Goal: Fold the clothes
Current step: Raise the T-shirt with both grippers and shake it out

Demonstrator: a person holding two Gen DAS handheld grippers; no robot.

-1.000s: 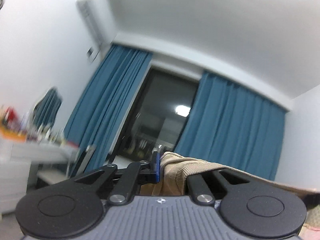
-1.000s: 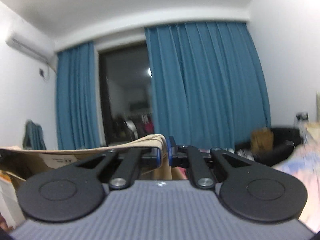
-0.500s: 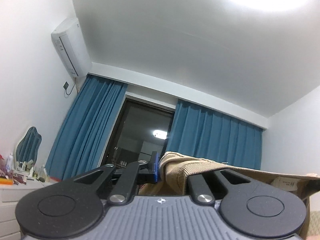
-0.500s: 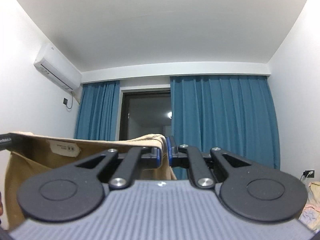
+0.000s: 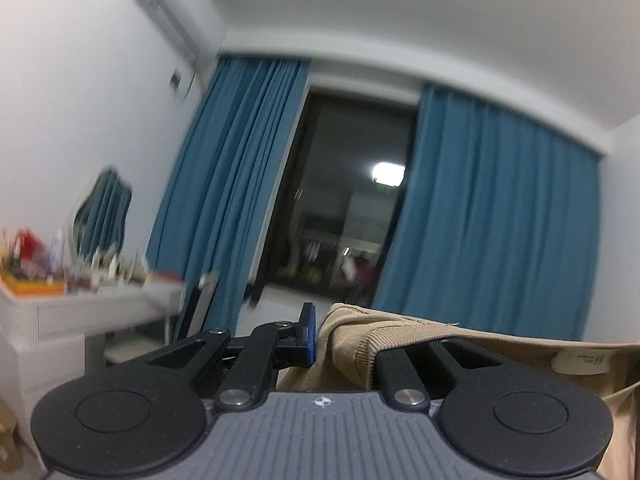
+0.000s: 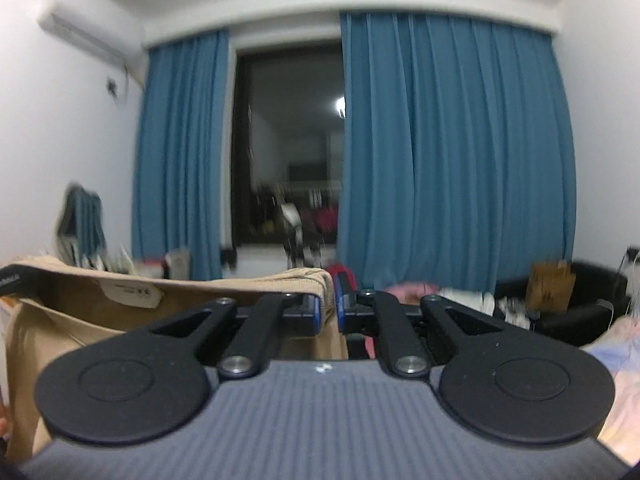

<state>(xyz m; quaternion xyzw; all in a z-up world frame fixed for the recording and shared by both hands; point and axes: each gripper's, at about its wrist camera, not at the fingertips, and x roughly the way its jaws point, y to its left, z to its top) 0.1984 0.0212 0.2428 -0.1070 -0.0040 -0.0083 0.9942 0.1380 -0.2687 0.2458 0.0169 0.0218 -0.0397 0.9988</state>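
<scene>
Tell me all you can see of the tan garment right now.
The tan garment looks like ribbed, corduroy-like cloth in a beige tone, with a white label sewn inside. It is held up in the air, its top edge stretched between the left gripper, clamped on one corner, and the right gripper, clamped on the other. The rest hangs below, out of view.

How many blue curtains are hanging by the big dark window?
2. One blue curtain hangs left of the dark window, the other curtain right of it.
</scene>
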